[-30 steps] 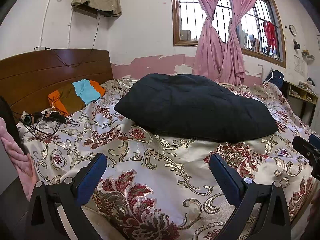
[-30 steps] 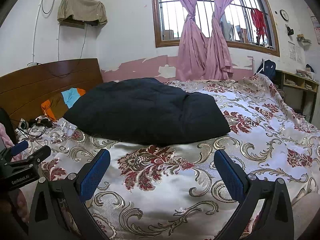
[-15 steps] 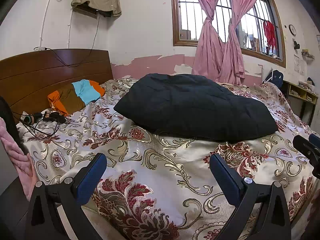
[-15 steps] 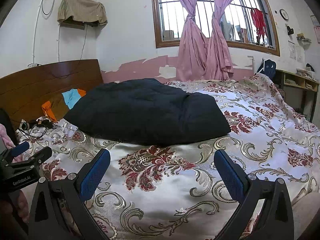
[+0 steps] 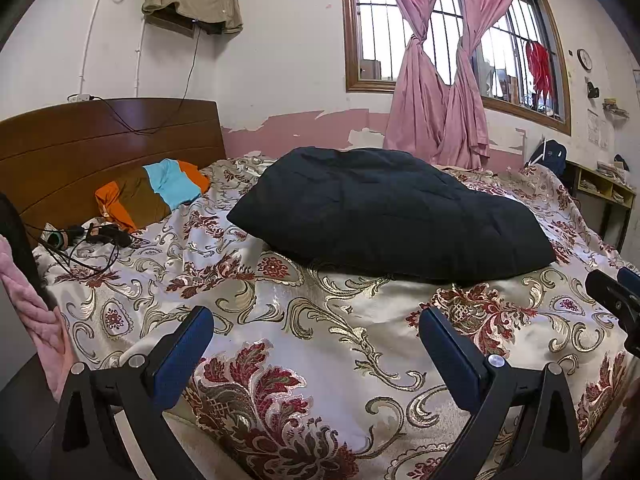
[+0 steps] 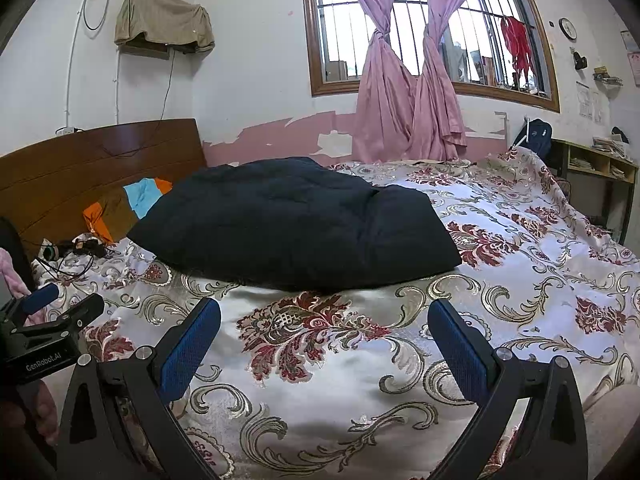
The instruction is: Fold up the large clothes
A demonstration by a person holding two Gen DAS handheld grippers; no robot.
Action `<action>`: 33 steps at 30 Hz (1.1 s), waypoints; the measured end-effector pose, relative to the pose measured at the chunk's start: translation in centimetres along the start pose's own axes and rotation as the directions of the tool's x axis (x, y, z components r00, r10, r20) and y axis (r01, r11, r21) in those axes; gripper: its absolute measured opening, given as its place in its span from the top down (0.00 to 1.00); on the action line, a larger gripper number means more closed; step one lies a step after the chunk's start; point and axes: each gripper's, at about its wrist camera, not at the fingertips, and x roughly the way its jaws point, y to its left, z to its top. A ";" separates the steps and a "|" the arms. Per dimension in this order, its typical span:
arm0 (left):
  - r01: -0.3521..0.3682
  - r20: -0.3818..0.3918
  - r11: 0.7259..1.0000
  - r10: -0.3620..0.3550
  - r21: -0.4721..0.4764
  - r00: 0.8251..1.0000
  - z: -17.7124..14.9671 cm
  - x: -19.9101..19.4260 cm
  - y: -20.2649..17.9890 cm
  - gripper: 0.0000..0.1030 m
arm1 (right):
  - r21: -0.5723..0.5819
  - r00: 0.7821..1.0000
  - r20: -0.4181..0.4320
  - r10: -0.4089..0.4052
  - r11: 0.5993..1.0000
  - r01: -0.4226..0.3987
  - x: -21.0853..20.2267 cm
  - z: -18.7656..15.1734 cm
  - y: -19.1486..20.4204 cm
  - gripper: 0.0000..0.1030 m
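Bare bedspread is seen ahead; the way deeper is blocked by the jacket, with cables leftward.

A white plaster wall with peeling pink paint along its base backs a dark wooden headboard. A wood-framed barred window lets in daylight past knotted pink curtains. A yellow open shelf unit stands at the right
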 end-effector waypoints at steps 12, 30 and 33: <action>0.002 0.001 1.000 -0.002 -0.002 1.000 0.0 -0.1 0.0 0.00 | 0.000 1.000 0.001 -0.001 1.000 0.001 0.0 0.0 0.0 0.01; -0.009 0.022 1.000 0.009 0.000 1.000 0.2 0.1 0.1 0.00 | 0.010 1.000 0.005 -0.013 1.000 0.013 -0.1 0.1 0.4 0.01; 0.005 0.020 1.000 -0.005 0.004 1.000 0.1 0.1 0.1 0.00 | 0.008 1.000 0.001 -0.013 1.000 0.013 -0.1 0.1 0.4 0.01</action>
